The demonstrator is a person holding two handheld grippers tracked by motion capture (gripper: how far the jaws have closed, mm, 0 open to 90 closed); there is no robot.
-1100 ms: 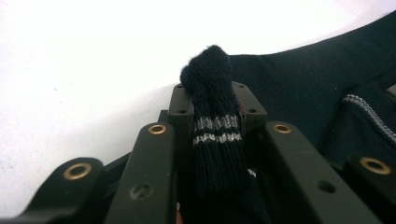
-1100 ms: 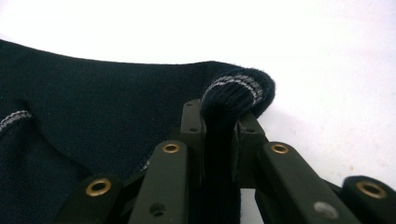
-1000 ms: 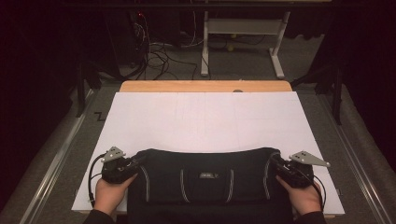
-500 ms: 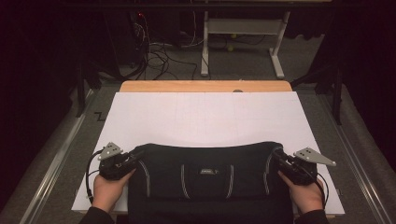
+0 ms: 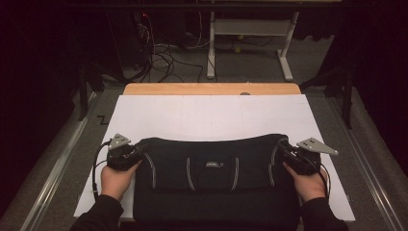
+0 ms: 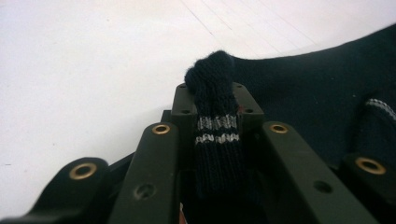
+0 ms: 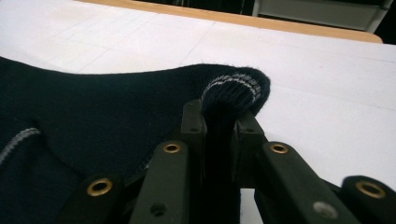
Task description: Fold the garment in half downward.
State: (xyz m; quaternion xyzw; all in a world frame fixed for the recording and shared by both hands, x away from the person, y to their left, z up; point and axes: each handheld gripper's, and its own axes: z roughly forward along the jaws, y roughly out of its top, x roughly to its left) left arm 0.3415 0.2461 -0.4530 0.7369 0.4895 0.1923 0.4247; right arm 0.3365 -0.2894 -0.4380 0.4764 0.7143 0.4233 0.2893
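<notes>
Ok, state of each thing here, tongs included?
Left tongs: shut on garment's striped knit edge.
Right tongs: shut on garment's other striped edge.
Garment: dark knit, lying on the table, held at both far corners.
Table: white sheet lies flat under garment.

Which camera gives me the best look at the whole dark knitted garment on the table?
The high view: it shows the dark knitted garment spread across the white sheet, both ends held. The left gripper view shows a striped bunch clamped in the left gripper; the right gripper view shows a striped edge in the right gripper.
</notes>
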